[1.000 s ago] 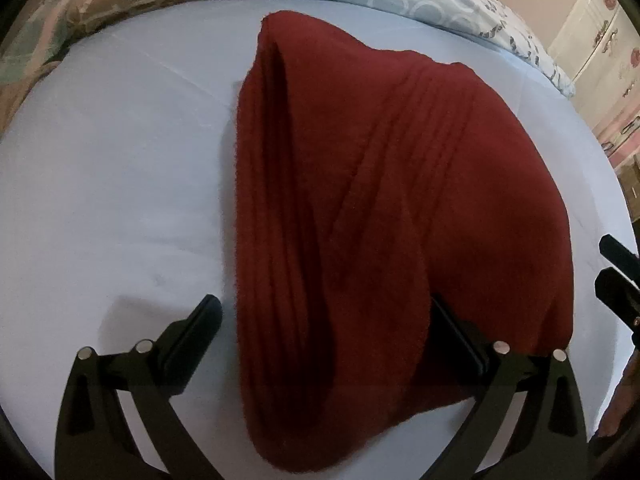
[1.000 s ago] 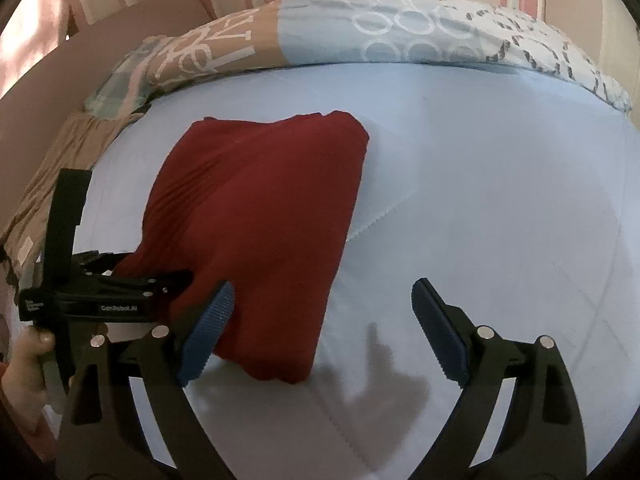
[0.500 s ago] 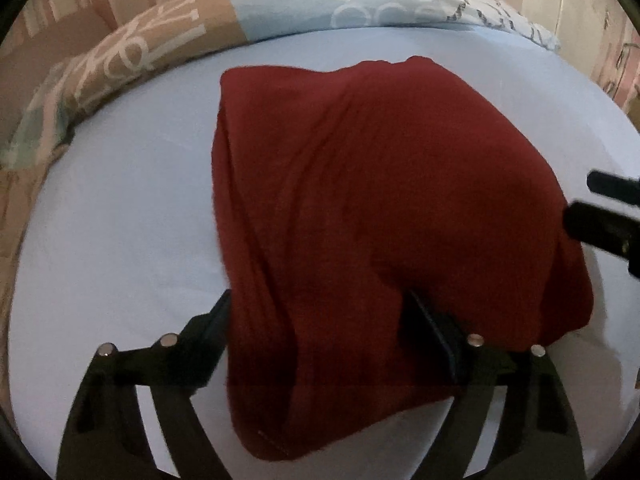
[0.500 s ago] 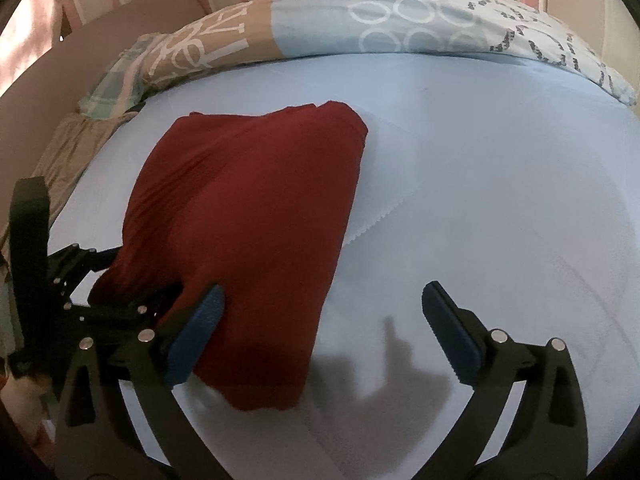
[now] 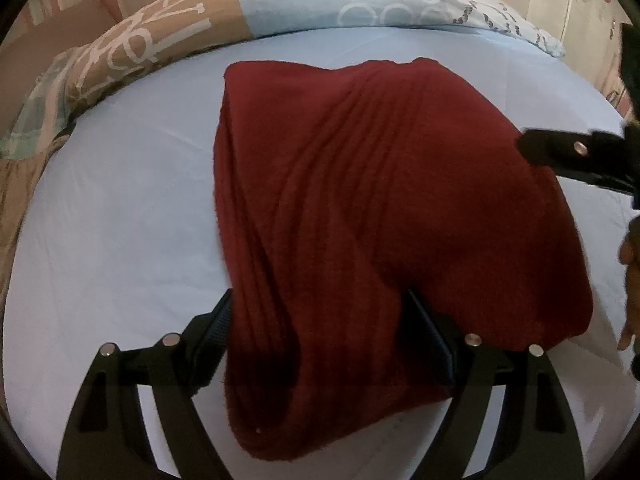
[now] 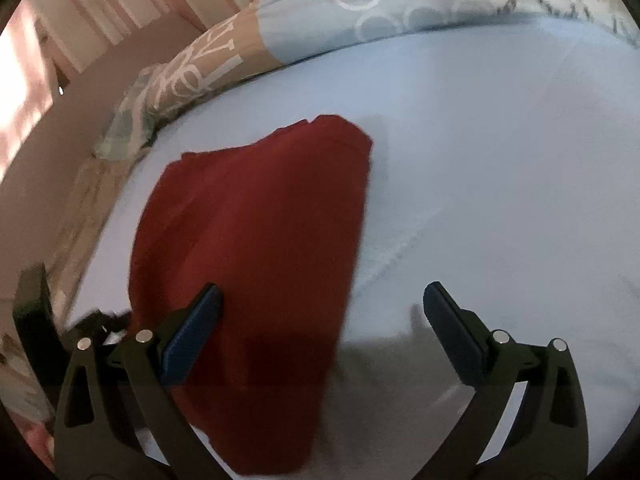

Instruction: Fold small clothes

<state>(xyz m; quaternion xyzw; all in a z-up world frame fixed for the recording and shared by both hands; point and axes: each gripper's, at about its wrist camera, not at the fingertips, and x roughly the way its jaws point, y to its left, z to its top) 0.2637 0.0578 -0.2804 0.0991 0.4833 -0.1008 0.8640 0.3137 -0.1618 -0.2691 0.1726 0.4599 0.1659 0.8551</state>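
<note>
A dark red knitted garment [image 5: 380,208] lies folded on the light blue bed sheet [image 5: 120,220]. My left gripper [image 5: 320,340] straddles its near edge, with a thick fold of red cloth bunched between the wide-apart fingers; whether they press on it I cannot tell. In the right wrist view the garment [image 6: 256,240] lies to the left. My right gripper [image 6: 320,328] is open and empty above its near right edge and the sheet [image 6: 500,160]. Its finger also shows in the left wrist view [image 5: 576,156] at the right.
A patterned brown and blue quilt [image 5: 280,12] runs along the far edge of the bed; it also shows in the right wrist view [image 6: 360,12]. A striped wall stands behind it. A hand [image 5: 630,280] shows at the right edge.
My left gripper has narrowed around the fold of red cloth and swung to face the quilt. My right gripper has moved nearer over the garment's near edge, still open.
</note>
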